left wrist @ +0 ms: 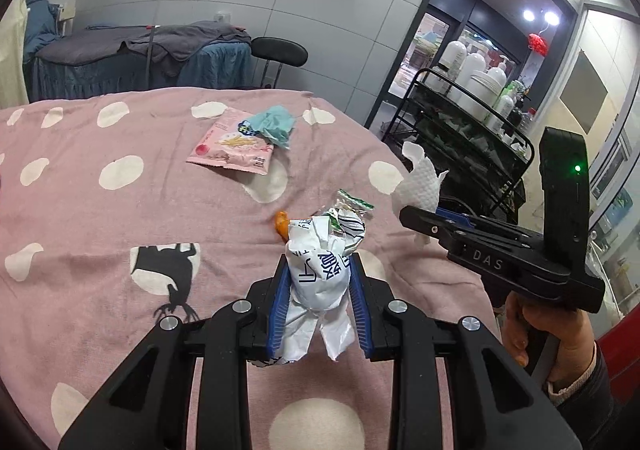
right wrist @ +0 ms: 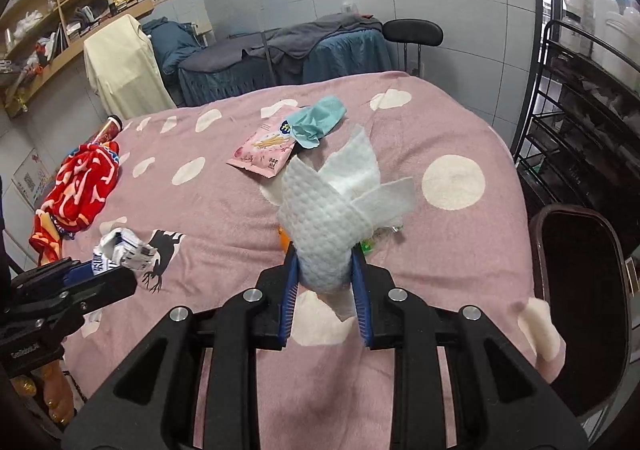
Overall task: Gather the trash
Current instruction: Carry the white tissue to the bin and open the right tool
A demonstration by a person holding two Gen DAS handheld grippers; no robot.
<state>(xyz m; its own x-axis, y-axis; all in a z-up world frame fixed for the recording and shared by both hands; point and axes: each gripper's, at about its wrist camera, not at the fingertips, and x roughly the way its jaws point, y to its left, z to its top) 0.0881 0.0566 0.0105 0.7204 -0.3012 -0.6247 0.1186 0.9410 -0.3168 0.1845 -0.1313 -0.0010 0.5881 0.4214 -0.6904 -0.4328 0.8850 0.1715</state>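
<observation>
Pink spotted bedding (left wrist: 100,218) fills both views. Low in the middle of the left view, the left gripper (left wrist: 318,286) squeezes a crumpled wrapper (left wrist: 320,262); it is light and crinkly. In the right view's middle, the right gripper (right wrist: 326,274) pinches a soft white tissue (right wrist: 324,226), floppy and easily torn, best held at its bunched middle.

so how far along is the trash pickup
Nothing visibly binned yet. In hand: left tongs grip a crumpled white wrapper, right tongs grip a white tissue. Left on the bed: pink snack packet, teal wad, small scraps. Dark bin waits right.
</observation>
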